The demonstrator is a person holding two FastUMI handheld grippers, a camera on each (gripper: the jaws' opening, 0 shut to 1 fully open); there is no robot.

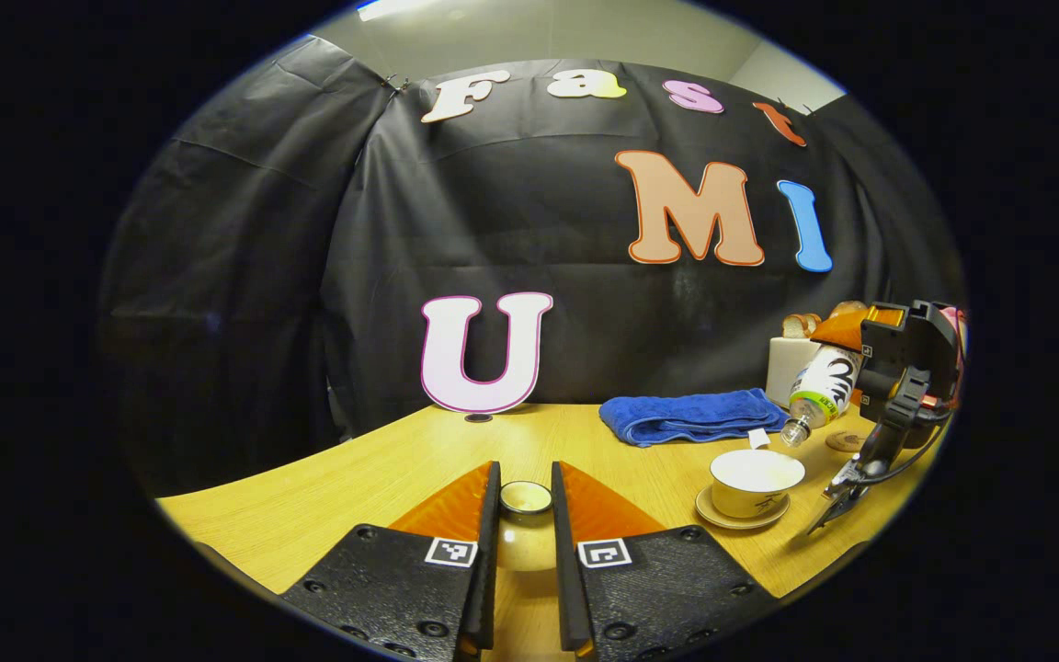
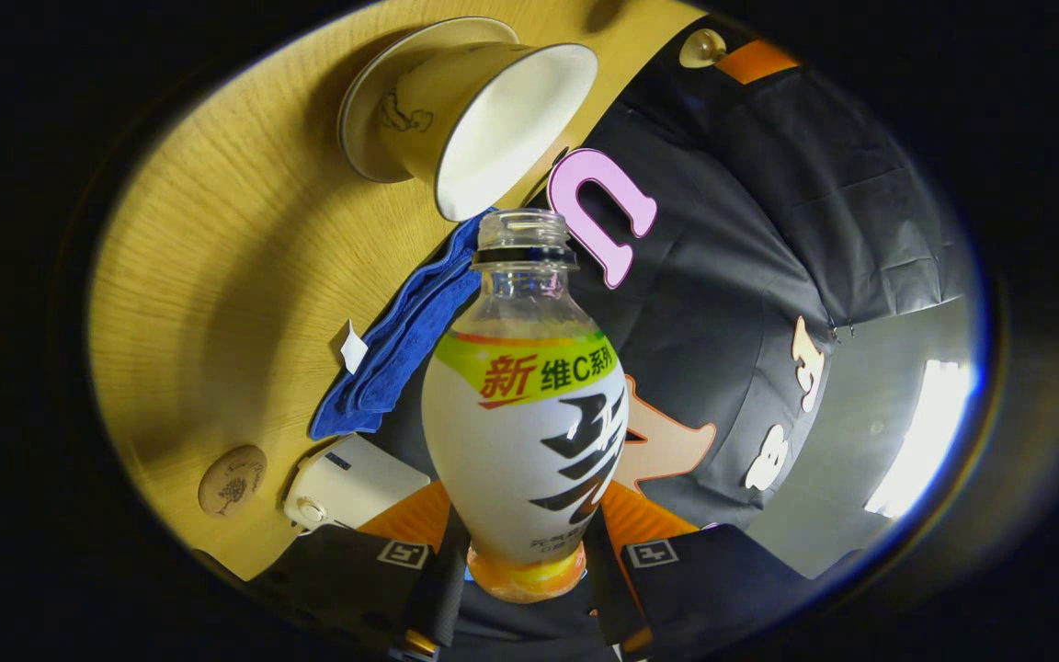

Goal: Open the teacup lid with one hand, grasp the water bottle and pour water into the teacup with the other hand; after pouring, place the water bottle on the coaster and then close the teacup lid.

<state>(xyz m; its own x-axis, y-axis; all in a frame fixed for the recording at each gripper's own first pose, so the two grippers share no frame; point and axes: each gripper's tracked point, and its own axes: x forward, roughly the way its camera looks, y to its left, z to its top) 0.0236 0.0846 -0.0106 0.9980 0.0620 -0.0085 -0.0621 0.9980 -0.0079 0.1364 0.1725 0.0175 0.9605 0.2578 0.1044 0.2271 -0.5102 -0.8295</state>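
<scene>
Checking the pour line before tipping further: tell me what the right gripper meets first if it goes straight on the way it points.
Probably the teacup: the right gripper holds the water bottle, whose open neck aims at the cup's rim. Depth is unclear.

Bottle [image 1: 822, 384] tilted above teacup [image 1: 756, 480].

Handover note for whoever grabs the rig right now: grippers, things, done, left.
Left gripper: jaws shut on the teacup lid, held just above the table.
Right gripper: jaws shut on the water bottle, uncapped, tilted neck-down over the teacup.
Teacup sits open on its saucer; coaster is bare, beside the blue towel.
Done: lid off, bottle grasped and tipped.
Left: finish pouring, set bottle on coaster, put the lid back.
</scene>
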